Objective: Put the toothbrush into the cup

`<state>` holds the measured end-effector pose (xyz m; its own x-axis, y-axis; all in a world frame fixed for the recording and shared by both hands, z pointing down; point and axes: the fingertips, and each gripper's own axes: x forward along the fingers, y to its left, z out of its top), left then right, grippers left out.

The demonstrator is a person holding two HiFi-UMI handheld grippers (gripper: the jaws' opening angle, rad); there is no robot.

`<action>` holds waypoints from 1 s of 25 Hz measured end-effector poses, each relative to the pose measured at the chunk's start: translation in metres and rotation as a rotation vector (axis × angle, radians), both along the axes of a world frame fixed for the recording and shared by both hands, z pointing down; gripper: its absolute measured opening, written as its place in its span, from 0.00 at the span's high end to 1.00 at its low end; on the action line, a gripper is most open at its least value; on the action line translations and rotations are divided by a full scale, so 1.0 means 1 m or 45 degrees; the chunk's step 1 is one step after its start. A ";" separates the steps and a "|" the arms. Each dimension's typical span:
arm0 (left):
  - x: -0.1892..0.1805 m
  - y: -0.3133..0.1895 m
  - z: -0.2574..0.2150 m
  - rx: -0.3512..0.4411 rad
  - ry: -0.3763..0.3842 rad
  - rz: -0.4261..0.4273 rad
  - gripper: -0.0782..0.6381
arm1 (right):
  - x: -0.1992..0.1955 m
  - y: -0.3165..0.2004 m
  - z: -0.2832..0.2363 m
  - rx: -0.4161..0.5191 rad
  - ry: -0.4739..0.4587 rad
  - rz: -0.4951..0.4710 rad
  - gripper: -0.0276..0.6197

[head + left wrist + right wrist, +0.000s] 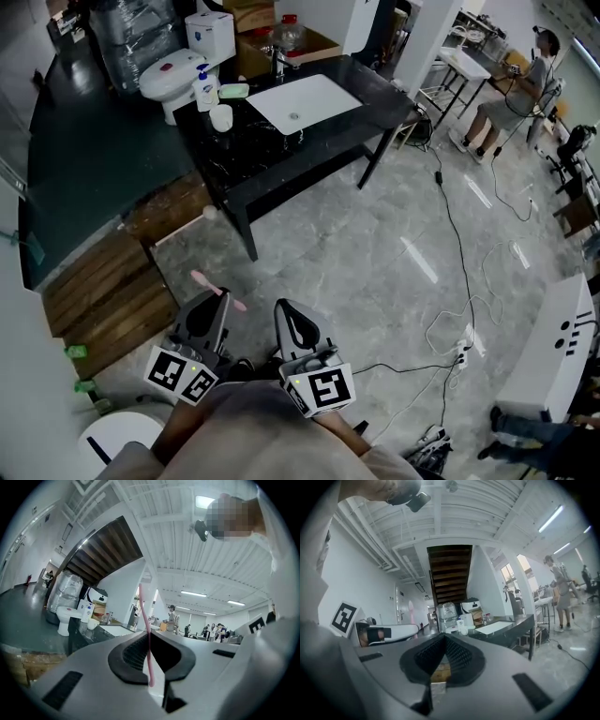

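The left gripper [208,314] has its jaws closed almost fully on the pink toothbrush [214,288]. They pinch the thin handle, so the brush lies across the jaws, with one end showing on each side in the head view. In the left gripper view the handle rises past the pads as a thin pink line. The right gripper [298,323] has its jaws together with nothing between them, and it is held level beside the left one.

The cup [221,117] is white and stands near the corner of the black table [281,159], just beside a soap bottle [204,91] and to the left of the sink [300,101]. The person stands well apart from the table, so the step in hand appears to be carrying the brush to it.

To do this well, the grip should be kept firm, because so thin a handle could easily swivel between the pads. At the table the left gripper would probably need to turn so that one end of the brush points down over the cup's mouth. It should open only once that end is inside the rim. The cup looks light and sits close to the bottle, so an approach from above would be less likely to knock either. Cables [450,328] trail on the floor to the right, clear of the direct way to the table.
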<state>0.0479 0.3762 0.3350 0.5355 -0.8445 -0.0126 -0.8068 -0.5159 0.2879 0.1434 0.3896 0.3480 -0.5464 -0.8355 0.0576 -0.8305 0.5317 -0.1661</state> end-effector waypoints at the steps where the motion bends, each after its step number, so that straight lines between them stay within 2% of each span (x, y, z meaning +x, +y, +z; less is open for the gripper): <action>1: 0.002 0.000 0.000 0.004 0.001 -0.008 0.86 | 0.003 0.000 0.001 -0.002 -0.001 -0.010 0.95; 13: 0.016 -0.012 0.000 0.014 0.023 -0.035 0.86 | 0.017 -0.011 0.009 -0.022 -0.012 -0.034 0.95; 25: 0.009 -0.055 -0.003 0.030 0.064 -0.036 0.86 | 0.006 -0.052 0.004 -0.009 0.035 -0.057 0.95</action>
